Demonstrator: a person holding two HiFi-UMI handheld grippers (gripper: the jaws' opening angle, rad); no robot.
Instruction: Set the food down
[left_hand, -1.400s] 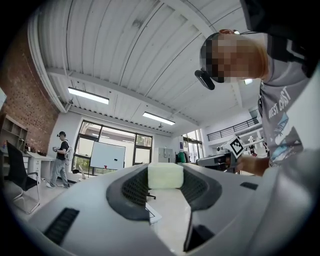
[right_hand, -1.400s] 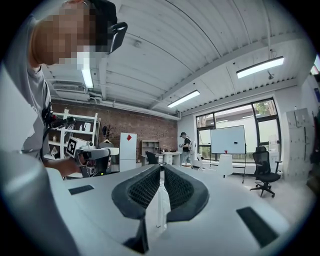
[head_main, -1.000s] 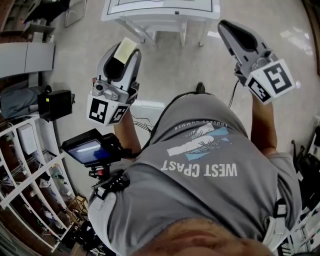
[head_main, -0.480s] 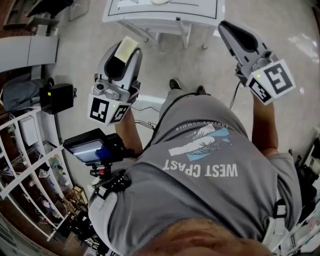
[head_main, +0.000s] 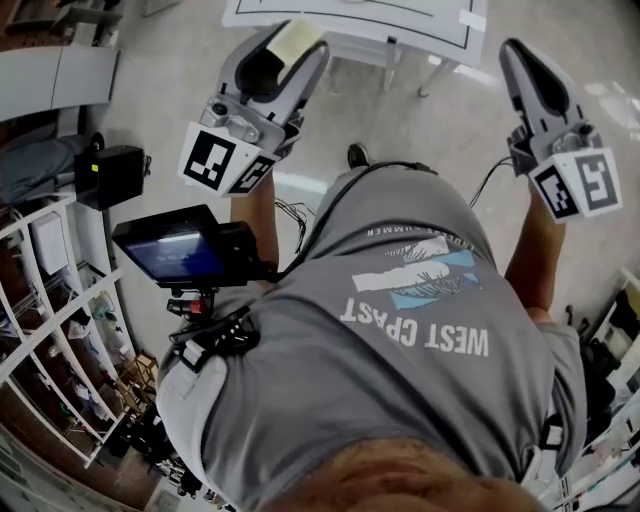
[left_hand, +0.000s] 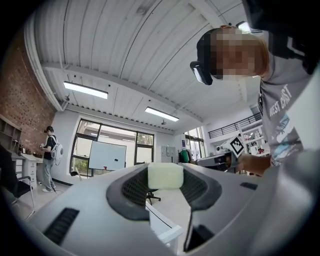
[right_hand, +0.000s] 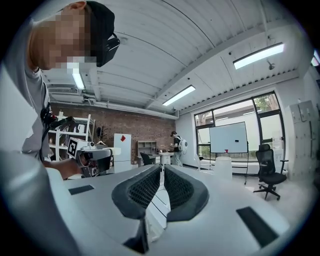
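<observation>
A pale yellow, soft-looking block of food (left_hand: 165, 175), rectangular with rounded edges and a matte, faintly spongy surface, sits clamped in the left gripper (head_main: 284, 48), carried in the air above the floor (head_main: 440, 110). The fingers (left_hand: 131, 188) stand wide apart, about as wide as the block, and their black mesh-textured pads press on it from both sides. Around the pads, the gripper's shell is smooth light-grey plastic with a curved, shoe-like outline. From the head view the food lies at the near edge of a white table (head_main: 400, 22), a flat-topped piece on thin white legs.

The right gripper (head_main: 524, 58) is held level beside it and well apart from it. Its fingers (right_hand: 143, 189) are brought together, the same dark honeycomb pads all but meeting, with nothing between them. Each gripper carries a marker cube (head_main: 226, 160) printed with bold black-and-white squares.

Below, the person's grey cotton shirt (head_main: 400, 380) fills the frame, with a small black monitor (head_main: 172, 252) at the left. White wire shelving (head_main: 50, 320) stands at the left edge over the glossy, pale floor.
</observation>
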